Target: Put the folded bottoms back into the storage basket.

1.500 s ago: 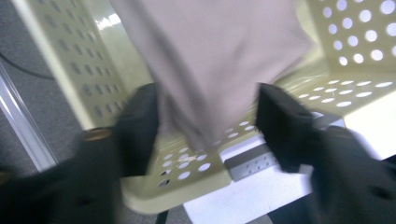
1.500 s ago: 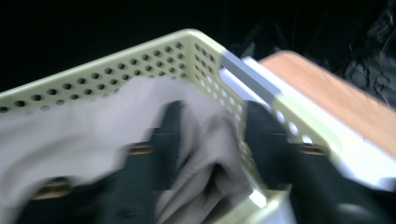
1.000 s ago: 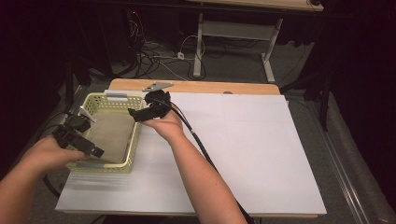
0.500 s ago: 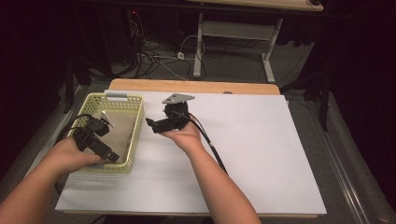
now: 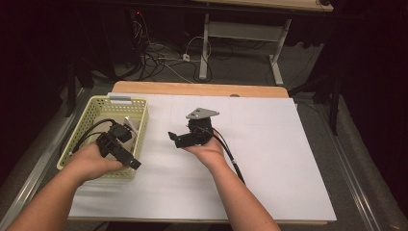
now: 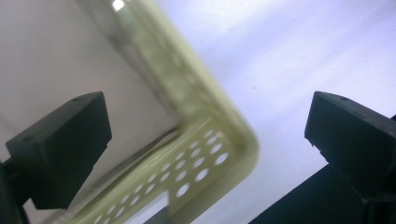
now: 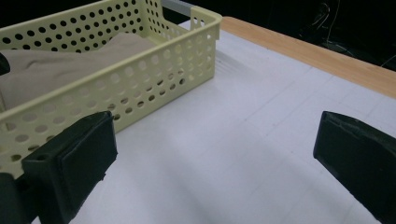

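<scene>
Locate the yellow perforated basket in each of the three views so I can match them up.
High view: the yellow basket sits at the table's left edge, under the left tool.
Left gripper view: its near corner runs diagonally between the open jaws.
Right gripper view: upper left, beige cloth inside.
Shared landmark: the white table sheet beside the basket.

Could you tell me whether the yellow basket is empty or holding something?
Holding something: a beige cloth lies inside the yellow basket, visible over its rim and through its holes.
</scene>
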`<state>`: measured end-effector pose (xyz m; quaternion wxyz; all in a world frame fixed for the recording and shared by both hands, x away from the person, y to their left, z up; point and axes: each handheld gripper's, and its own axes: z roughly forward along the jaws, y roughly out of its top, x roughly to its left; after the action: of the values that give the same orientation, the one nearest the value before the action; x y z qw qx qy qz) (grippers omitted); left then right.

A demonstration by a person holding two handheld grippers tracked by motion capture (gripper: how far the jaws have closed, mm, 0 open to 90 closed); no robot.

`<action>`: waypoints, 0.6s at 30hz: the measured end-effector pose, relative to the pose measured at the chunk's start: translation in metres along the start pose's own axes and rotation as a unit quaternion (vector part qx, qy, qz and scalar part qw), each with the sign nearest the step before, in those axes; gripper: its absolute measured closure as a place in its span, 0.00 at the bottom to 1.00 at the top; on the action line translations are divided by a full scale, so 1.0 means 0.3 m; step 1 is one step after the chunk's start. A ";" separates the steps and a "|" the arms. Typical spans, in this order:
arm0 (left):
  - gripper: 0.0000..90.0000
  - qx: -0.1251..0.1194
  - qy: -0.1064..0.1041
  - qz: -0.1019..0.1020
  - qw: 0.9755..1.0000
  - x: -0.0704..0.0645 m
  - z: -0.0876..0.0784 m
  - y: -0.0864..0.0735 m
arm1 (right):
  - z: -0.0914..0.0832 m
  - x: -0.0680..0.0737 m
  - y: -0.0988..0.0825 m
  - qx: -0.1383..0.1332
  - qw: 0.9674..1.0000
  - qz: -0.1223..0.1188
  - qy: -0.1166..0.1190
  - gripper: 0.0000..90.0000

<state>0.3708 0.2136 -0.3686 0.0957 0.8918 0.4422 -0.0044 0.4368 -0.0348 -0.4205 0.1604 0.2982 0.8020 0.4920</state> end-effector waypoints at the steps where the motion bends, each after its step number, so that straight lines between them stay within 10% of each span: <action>1: 0.00 -0.002 -0.001 0.003 1.000 -0.008 0.002 0.007 | -0.007 -0.003 -0.006 0.002 1.000 -0.001 -0.001 0.01; 18: 0.01 0.002 -0.005 0.072 0.997 -0.149 0.076 0.088 | -0.124 -0.040 -0.081 0.001 1.000 0.003 -0.023 0.01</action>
<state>0.3661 0.1590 -0.3824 0.0967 0.9215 0.3761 -0.0029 0.4177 -0.0765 -0.4251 0.1771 0.3124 0.7974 0.4850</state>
